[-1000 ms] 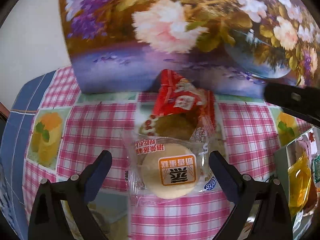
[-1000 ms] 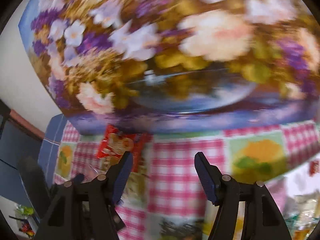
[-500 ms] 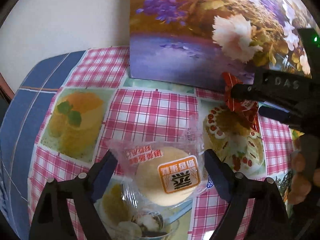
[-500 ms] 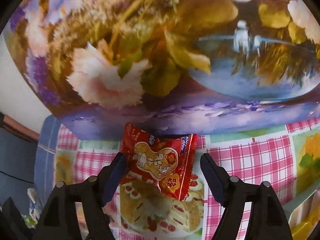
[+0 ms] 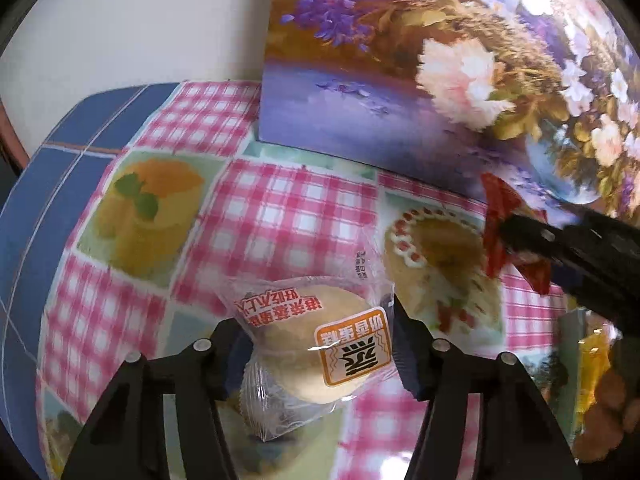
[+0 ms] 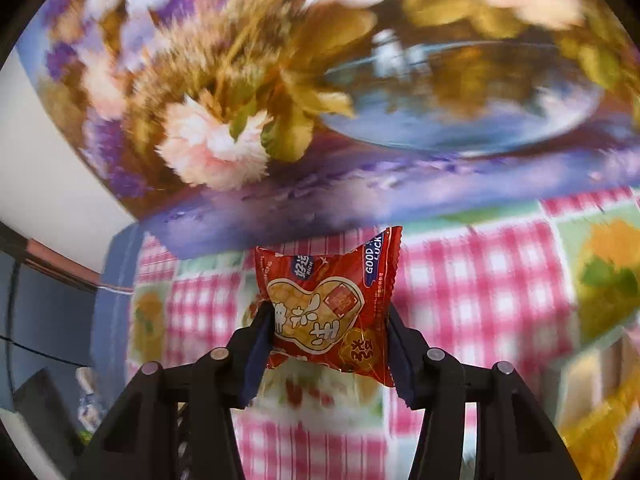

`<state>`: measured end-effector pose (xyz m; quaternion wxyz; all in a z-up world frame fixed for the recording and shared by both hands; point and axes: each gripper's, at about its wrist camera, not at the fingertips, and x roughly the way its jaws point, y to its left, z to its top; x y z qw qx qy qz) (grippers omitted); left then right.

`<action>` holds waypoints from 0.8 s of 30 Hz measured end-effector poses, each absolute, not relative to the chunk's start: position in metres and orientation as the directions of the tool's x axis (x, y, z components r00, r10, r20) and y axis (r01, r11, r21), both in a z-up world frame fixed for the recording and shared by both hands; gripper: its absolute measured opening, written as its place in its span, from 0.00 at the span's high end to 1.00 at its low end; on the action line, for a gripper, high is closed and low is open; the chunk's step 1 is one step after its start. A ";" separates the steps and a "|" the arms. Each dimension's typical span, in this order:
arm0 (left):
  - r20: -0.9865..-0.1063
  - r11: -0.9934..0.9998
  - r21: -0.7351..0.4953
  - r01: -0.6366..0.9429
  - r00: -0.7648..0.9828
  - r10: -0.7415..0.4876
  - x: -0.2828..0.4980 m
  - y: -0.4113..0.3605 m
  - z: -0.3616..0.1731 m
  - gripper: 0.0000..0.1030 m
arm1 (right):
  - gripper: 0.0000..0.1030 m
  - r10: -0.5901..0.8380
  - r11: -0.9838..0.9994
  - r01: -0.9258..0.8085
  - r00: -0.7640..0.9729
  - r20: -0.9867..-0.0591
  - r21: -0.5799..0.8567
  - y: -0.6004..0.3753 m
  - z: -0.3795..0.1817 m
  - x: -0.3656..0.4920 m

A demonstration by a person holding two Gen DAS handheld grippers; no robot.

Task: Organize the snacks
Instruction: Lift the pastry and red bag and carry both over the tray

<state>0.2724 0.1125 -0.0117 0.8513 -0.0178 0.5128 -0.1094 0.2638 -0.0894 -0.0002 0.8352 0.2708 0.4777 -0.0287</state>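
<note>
My left gripper (image 5: 320,344) is shut on a clear-wrapped round pale cake (image 5: 316,340) with an orange label, held just above the checked tablecloth (image 5: 288,208). My right gripper (image 6: 326,336) is shut on a red snack packet (image 6: 332,300) with a heart design, lifted off the cloth. In the left wrist view the right gripper (image 5: 520,236) comes in from the right with the red packet (image 5: 498,216) pinched in it.
A large floral painting (image 5: 440,72) stands upright at the back of the table. A container with yellow and orange wrapped snacks (image 5: 592,364) sits at the right edge. The table's blue border (image 5: 36,208) curves along the left.
Both grippers went from open to shut: the left closed on the cake, the right closed on the red packet and raised it.
</note>
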 end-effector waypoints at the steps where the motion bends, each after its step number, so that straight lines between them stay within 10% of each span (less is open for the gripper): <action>1: -0.867 0.975 -0.153 0.164 0.451 -0.212 0.265 0.109 -0.006 0.40 | 0.47 0.220 0.849 0.301 0.546 -0.808 0.435 -0.093 0.004 0.256; 13: -0.840 0.915 -0.174 0.363 0.431 -0.330 0.156 -0.006 0.058 0.40 | 0.46 0.034 0.908 0.328 0.560 -0.828 0.259 -0.181 0.083 0.097; 24: -0.862 0.837 -0.171 0.519 0.333 -0.383 0.087 -0.124 0.063 0.40 | 0.46 -0.049 0.850 0.494 0.421 -0.906 0.184 -0.286 0.047 -0.003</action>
